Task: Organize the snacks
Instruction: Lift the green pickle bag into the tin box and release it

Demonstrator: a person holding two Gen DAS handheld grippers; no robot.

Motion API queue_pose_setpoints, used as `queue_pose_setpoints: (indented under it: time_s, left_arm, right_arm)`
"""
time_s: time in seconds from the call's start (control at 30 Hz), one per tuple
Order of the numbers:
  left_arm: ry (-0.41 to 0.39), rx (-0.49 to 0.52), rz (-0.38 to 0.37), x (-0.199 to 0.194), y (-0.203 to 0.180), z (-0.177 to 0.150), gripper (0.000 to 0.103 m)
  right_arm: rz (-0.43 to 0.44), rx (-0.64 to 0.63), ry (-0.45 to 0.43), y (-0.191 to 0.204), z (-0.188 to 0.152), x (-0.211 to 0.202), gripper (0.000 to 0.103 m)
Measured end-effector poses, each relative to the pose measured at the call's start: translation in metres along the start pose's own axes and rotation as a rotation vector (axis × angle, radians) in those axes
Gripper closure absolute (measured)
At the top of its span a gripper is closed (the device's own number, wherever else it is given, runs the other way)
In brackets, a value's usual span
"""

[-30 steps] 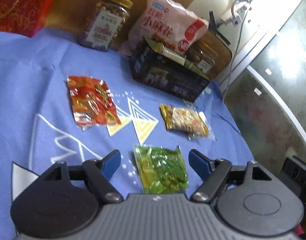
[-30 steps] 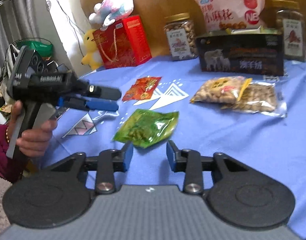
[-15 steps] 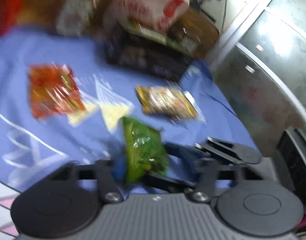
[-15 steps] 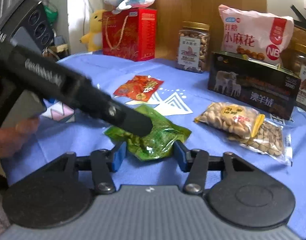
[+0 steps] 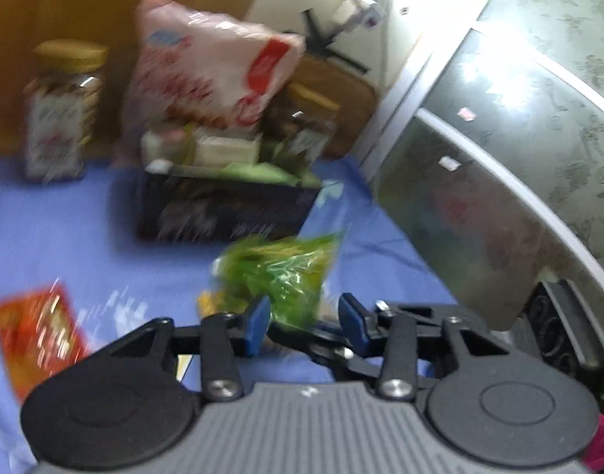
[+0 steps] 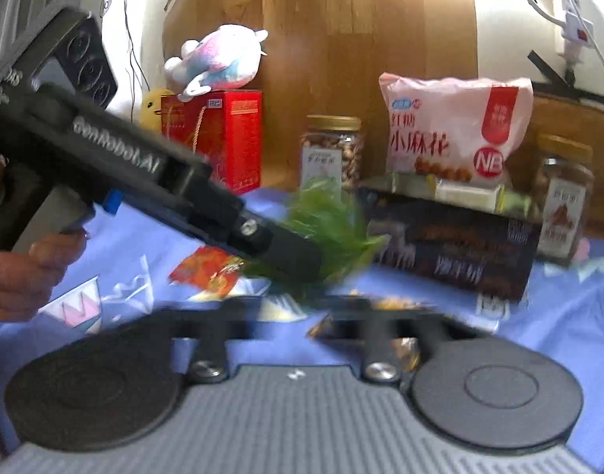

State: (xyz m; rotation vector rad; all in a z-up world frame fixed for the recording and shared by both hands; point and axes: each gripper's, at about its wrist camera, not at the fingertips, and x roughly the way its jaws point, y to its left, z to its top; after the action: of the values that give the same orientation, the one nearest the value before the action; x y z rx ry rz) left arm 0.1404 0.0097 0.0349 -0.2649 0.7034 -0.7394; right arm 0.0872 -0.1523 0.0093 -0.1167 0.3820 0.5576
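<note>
left wrist view: left gripper (image 5: 304,318) pinches the crinkly green snack packet (image 5: 280,272), lifted; right gripper's (image 6: 290,308) opening can't be told; next, drop it into the dark open box (image 5: 223,213).

My own right tong tips (image 6: 298,308) smear into a dark blur, so I cannot tell their gap. The green packet (image 6: 333,229) is streaked, its print unreadable, its lower part hidden behind my left tongs (image 6: 278,252). The red packet (image 5: 37,339) is blurred and cut by the frame's left edge. The jar label (image 5: 57,138) is illegible.
</note>
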Motion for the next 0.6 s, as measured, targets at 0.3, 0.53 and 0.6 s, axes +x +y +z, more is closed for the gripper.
queue_pose_setpoints:
  time_s: [0.3,0.53,0.6]
  left_arm:
    - [-0.024,0.009,0.028,0.039,0.022,0.052,0.065]
    - [0.111,-0.194,0.056,0.074,0.075,0.042,0.061]
    - [0.142,-0.215,0.044,0.090,0.078,0.041,0.059]
  right_arm:
    - [-0.057,0.105,-0.036,-0.073,0.028,0.024,0.096]
    - [-0.060,0.315,0.123,-0.137,-0.005,0.029,0.089]
    - [-0.015,0.374,0.166,-0.148,-0.012,0.038,0.080]
